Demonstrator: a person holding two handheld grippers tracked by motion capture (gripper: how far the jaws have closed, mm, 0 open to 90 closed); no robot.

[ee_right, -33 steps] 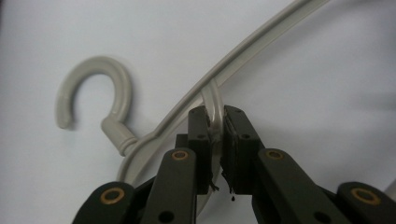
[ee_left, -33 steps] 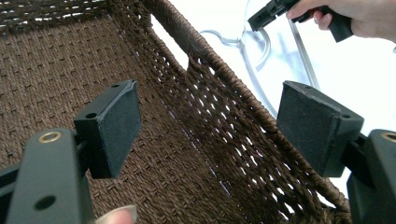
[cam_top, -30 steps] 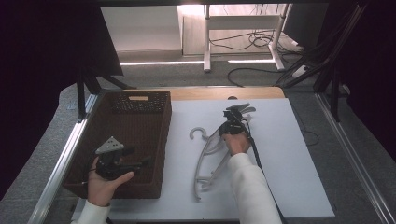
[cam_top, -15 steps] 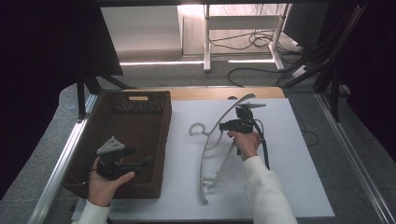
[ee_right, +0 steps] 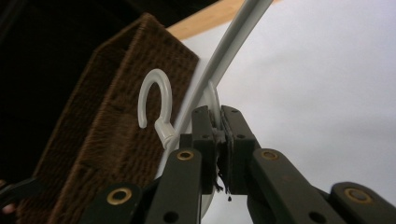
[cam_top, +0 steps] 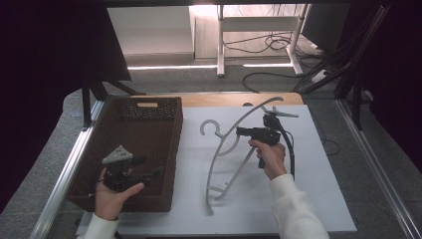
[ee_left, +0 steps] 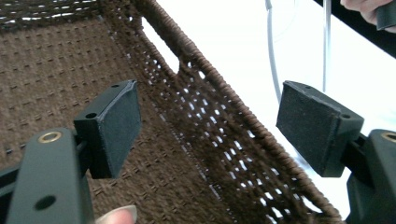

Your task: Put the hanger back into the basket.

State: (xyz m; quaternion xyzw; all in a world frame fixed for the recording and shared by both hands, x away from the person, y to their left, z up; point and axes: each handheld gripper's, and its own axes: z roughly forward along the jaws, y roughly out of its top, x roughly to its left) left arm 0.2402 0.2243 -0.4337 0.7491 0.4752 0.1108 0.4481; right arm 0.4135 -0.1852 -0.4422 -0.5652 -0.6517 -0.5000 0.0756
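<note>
The right hand-held gripper [cam_top: 242,131], right of centre in the high view, has its jaws clamped on the pale grey plastic clothes hanger [cam_top: 225,155] near its neck, just below the hook. In the right gripper view the two black jaws pinch a thin curved part of the hanger [ee_right: 212,100], the hook curling up to their left. The hanger looks partly lifted: its upper arm rises toward the top of the high view while its lower end seems to rest on the white surface [cam_top: 318,194], near the bottom centre.

The left hand-held gripper [cam_top: 158,172], at lower left in the high view, hangs over the dark brown woven basket [cam_top: 175,130] with its jaws wide apart, holding nothing; in the left gripper view its pads straddle the basket's [ee_left: 212,86] near wall.

As far as the weave shows, the basket has nothing in it. My reading is that the grasp is done, and carrying the hanger leftward and setting it inside the basket is what remains.
</note>
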